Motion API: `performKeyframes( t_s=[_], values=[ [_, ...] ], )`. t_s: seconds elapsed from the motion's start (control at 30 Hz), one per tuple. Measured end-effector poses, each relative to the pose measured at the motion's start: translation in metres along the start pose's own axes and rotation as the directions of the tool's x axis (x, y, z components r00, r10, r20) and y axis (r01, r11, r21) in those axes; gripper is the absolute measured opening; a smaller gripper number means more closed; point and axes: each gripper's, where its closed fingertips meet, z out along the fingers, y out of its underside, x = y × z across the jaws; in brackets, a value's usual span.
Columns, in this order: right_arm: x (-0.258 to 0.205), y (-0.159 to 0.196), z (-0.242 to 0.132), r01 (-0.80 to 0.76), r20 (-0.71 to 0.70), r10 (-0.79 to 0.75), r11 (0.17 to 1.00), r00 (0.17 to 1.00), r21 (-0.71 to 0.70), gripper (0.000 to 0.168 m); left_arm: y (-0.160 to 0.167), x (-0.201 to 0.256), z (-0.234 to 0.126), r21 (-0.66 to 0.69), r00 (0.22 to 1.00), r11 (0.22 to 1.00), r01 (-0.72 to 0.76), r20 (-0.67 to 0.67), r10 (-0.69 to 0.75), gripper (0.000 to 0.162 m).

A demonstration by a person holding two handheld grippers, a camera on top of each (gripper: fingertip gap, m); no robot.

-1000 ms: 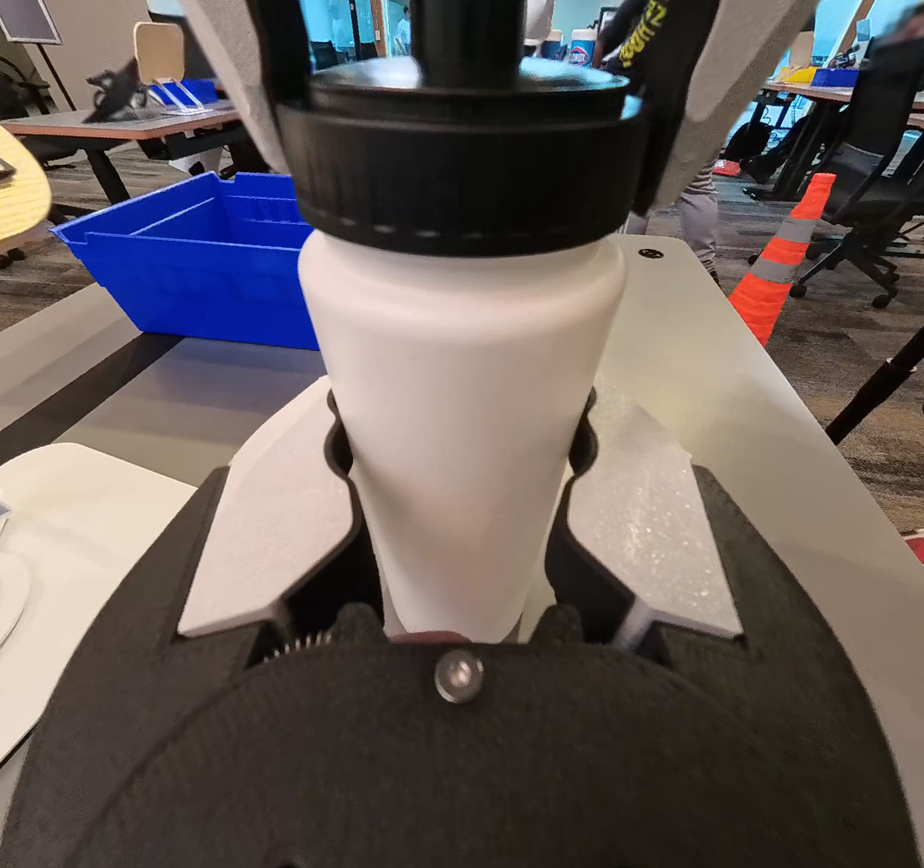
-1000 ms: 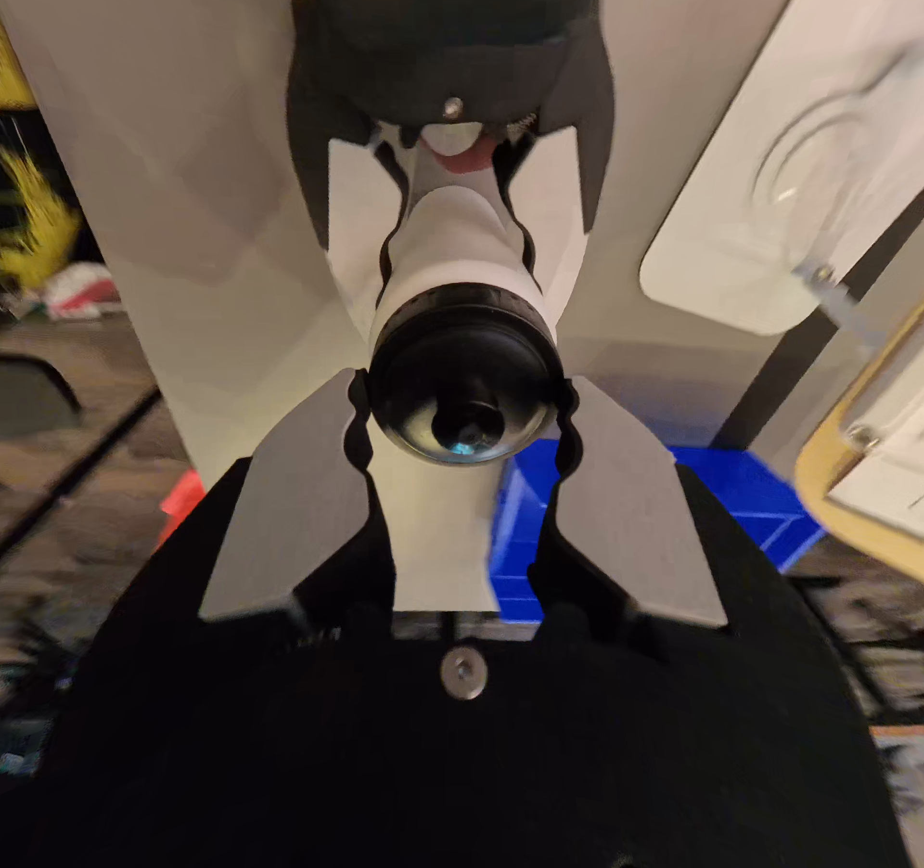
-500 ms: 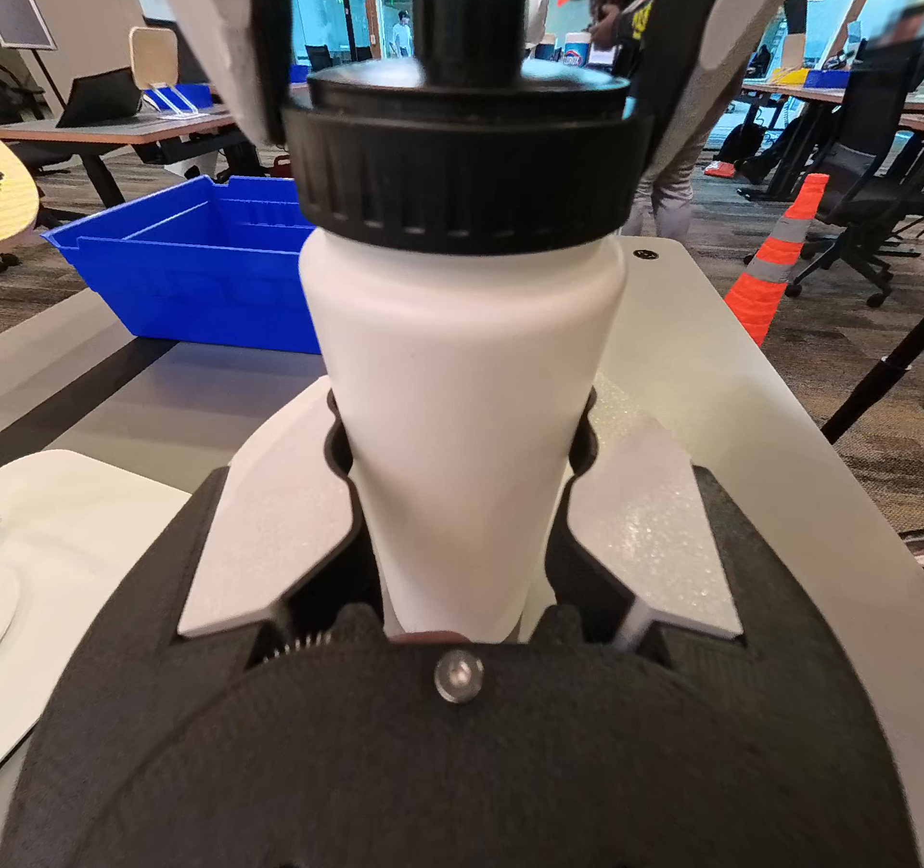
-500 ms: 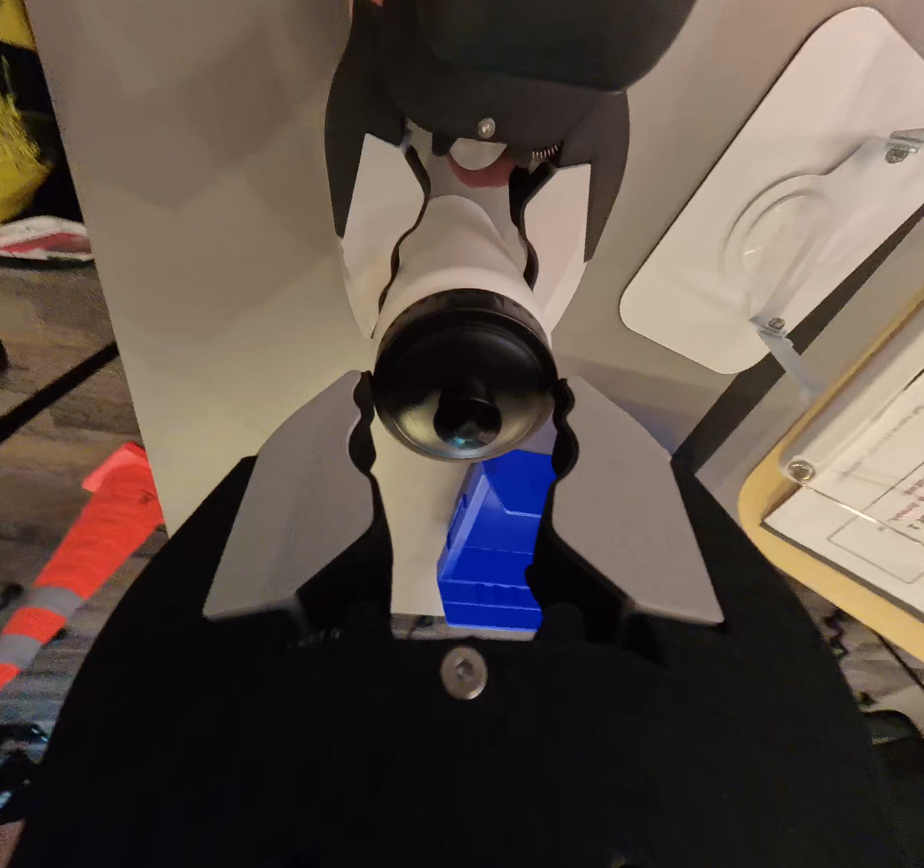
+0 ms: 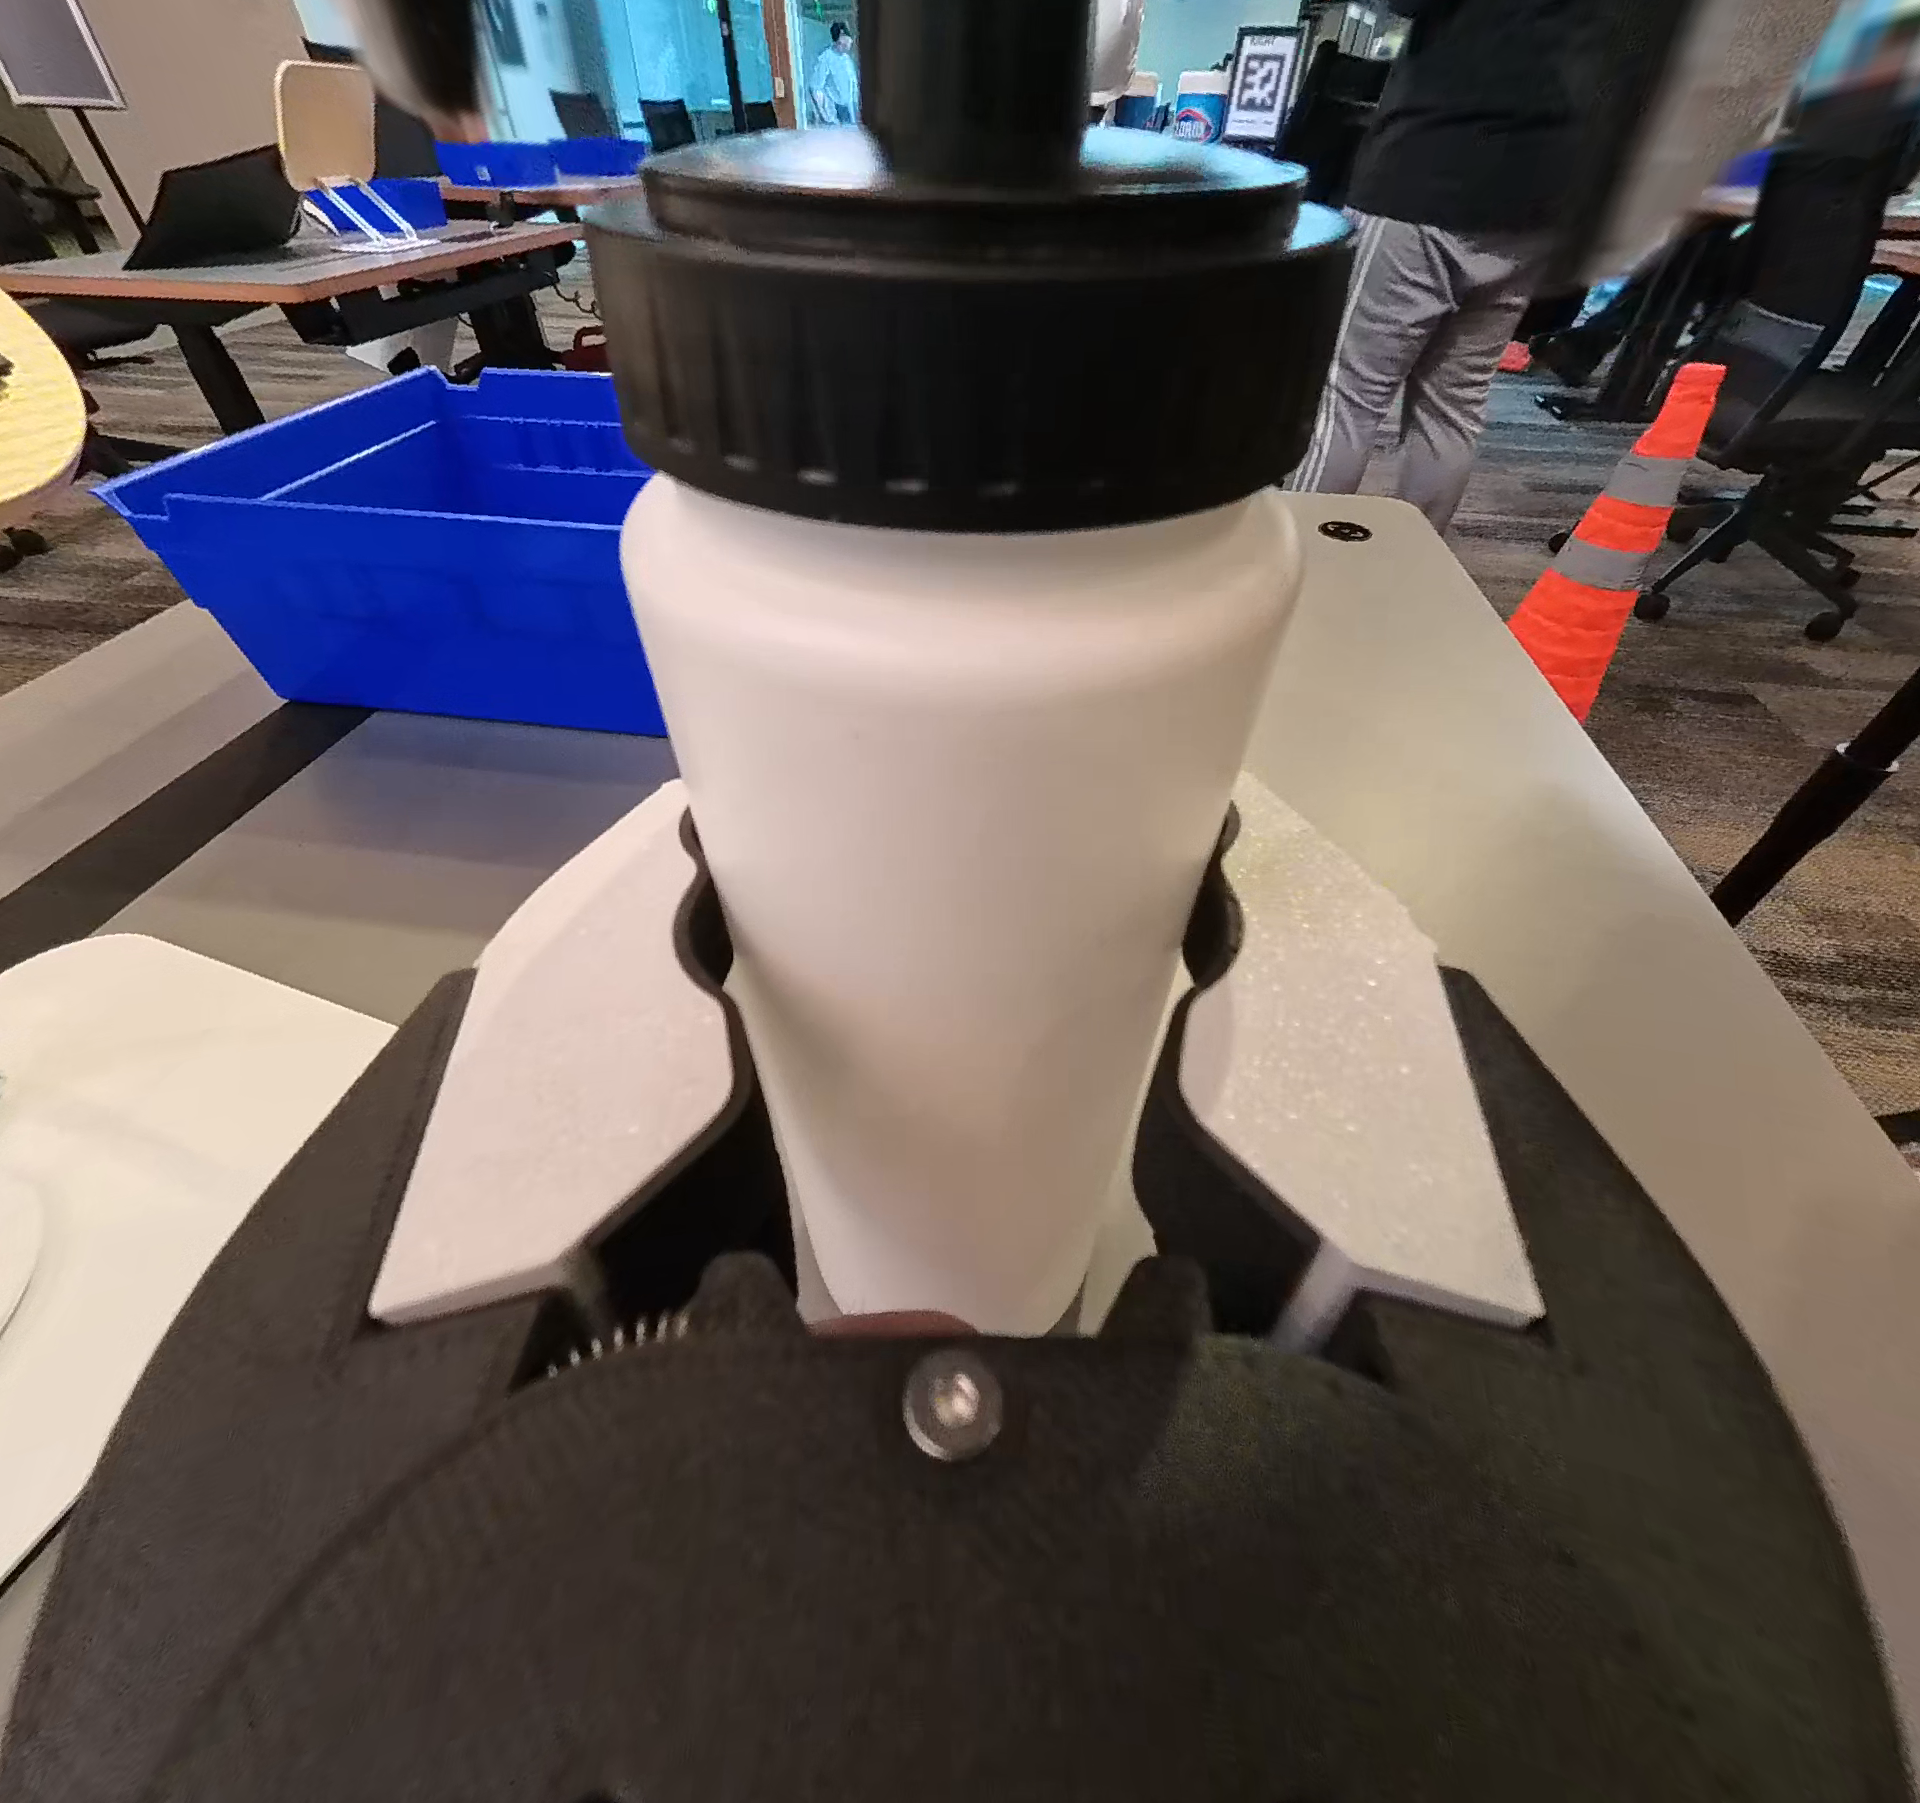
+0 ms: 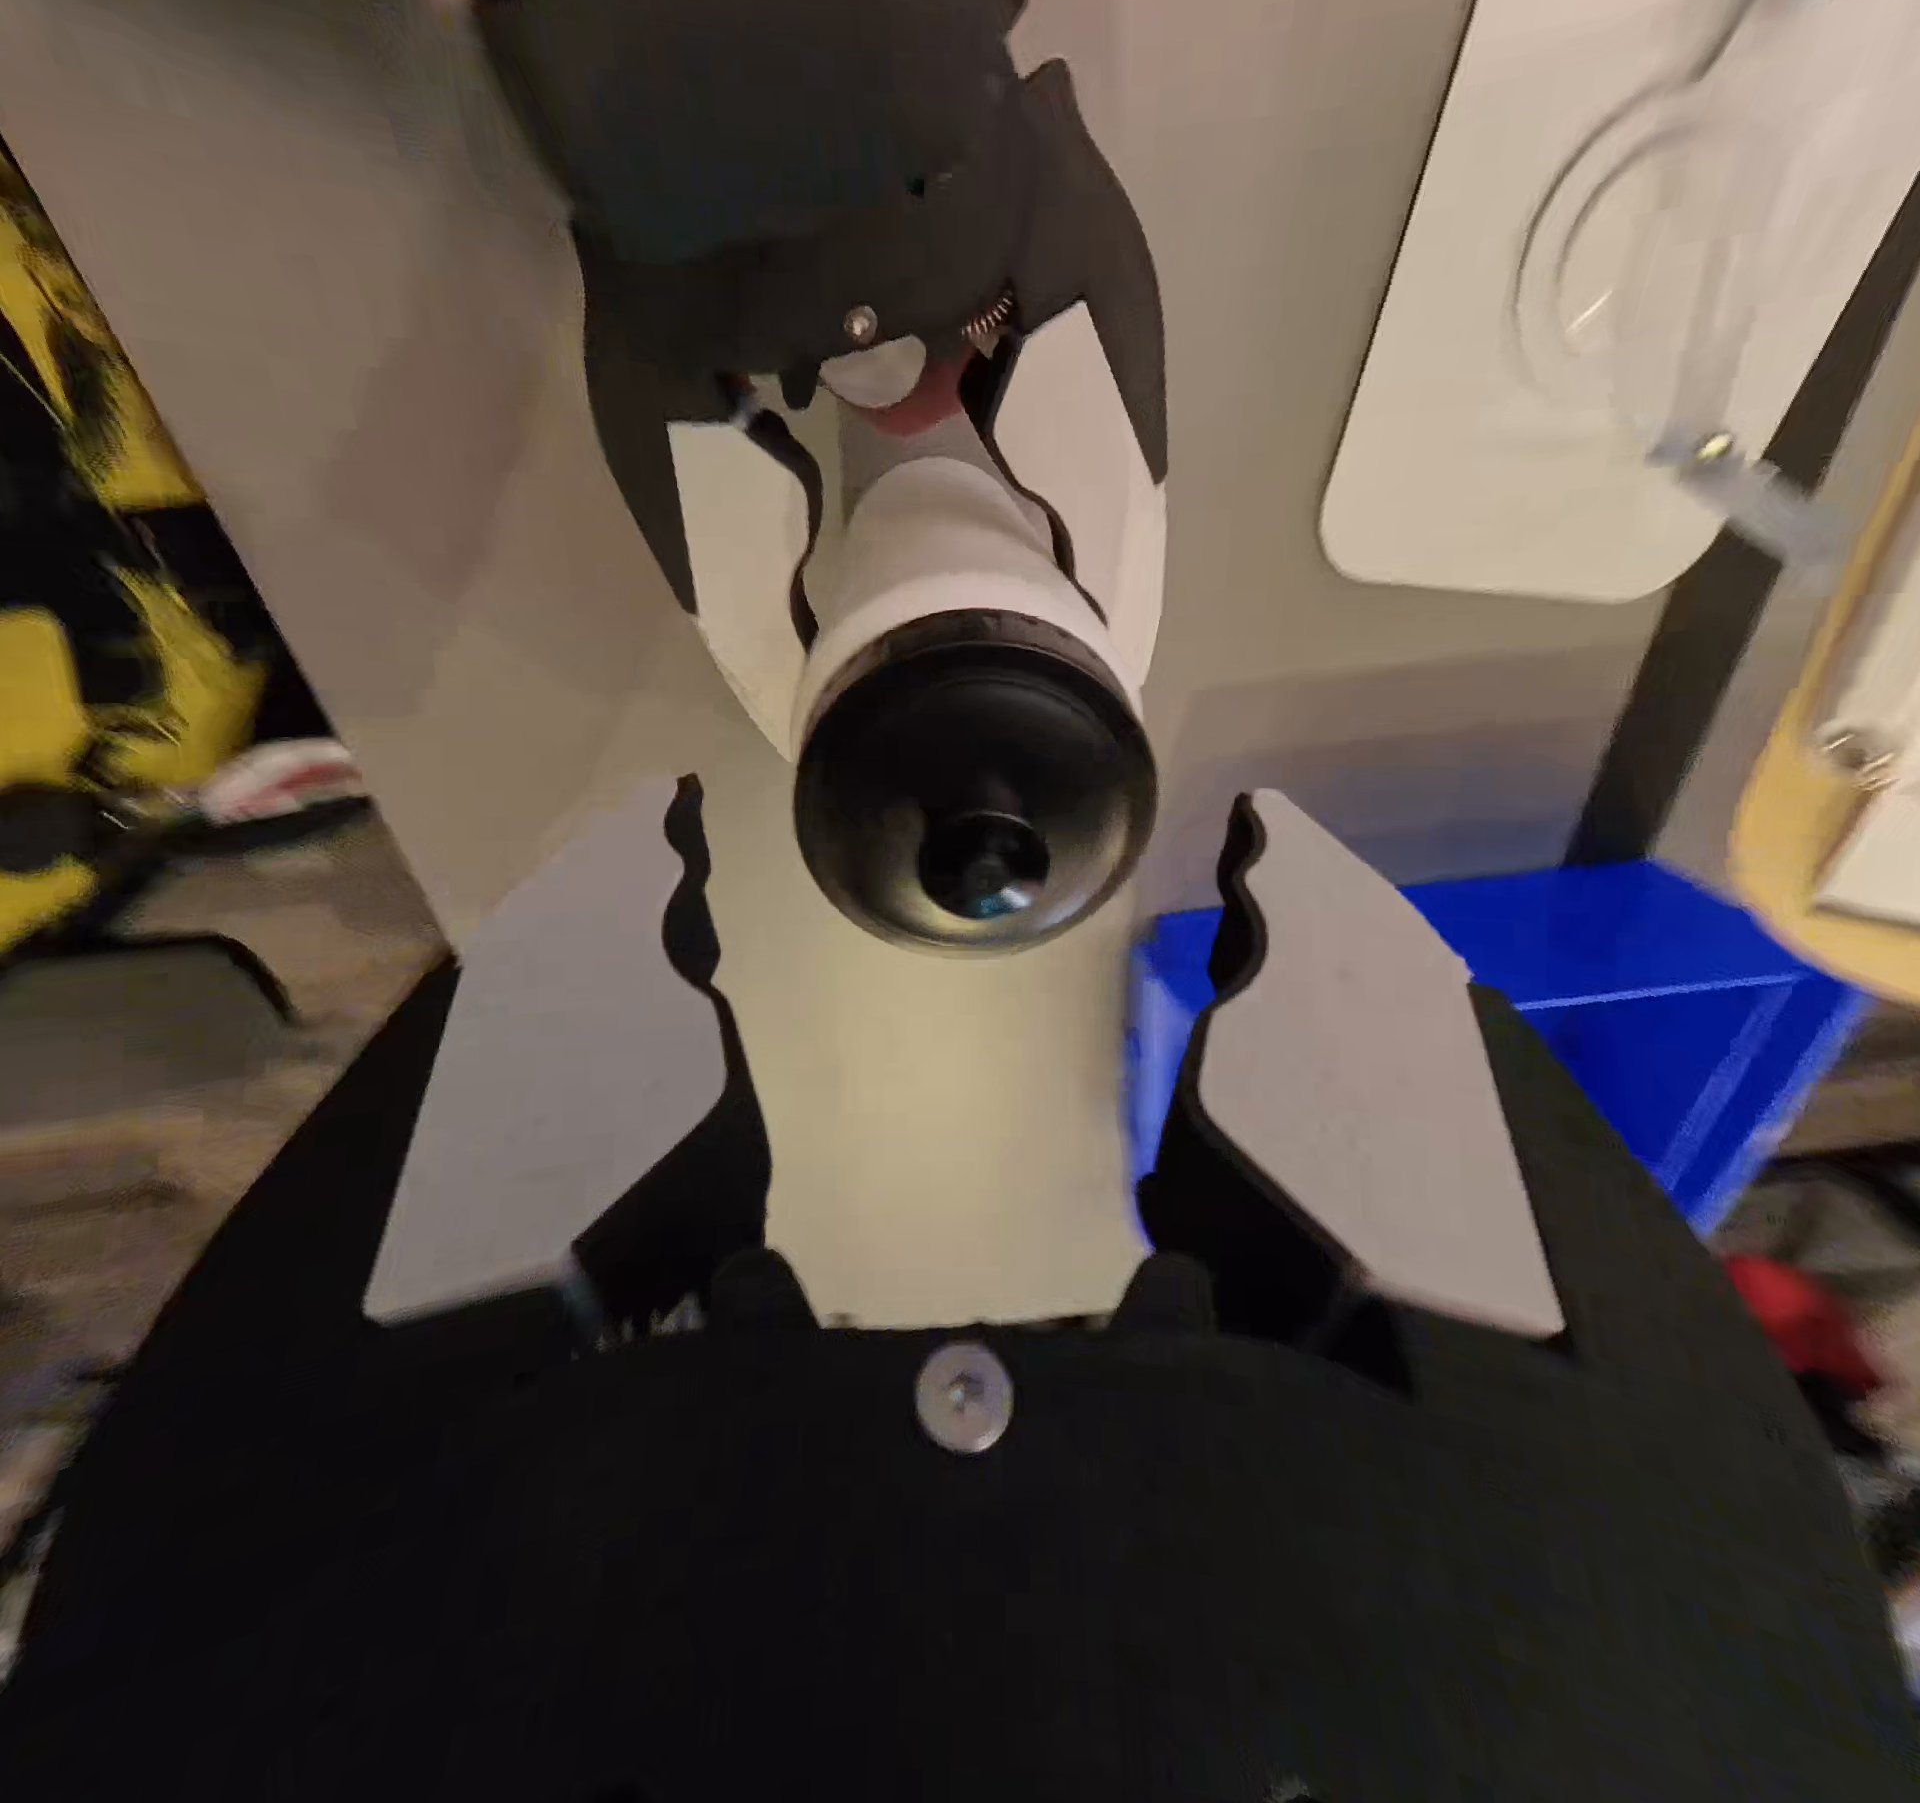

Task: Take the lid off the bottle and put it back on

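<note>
White plastic bottle point(image 5: 956, 818), smooth and unmarked, wide at the shoulder and narrower lower down, held upright off the table with its lower body pinched at both sides. Black ribbed screw lid point(image 5: 966, 351) sits on the neck, level, with a black pull spout point(image 5: 971, 39) standing at its centre. Seen from above, lid point(image 6: 975, 823) is a round black dome over the white body point(image 6: 935, 558).
</note>
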Motion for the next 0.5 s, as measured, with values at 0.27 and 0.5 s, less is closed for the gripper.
performKeyframes(
  t_s=[0.27,0.5],
  values=[
    [-0.004,-0.003,-0.003,0.235,0.056,-0.233,0.971,0.971,-0.044,0.058,0.0,0.0,0.0,0.001,1.0,1.0,-0.002,0.0,0.002,0.087],
    [-0.002,-0.004,0.0,0.14,-0.023,-0.141,0.99,0.99,-0.025,0.059,0.0,0.0,0.0,0.003,1.0,1.0,0.004,0.001,-0.004,0.087]
  ],
)
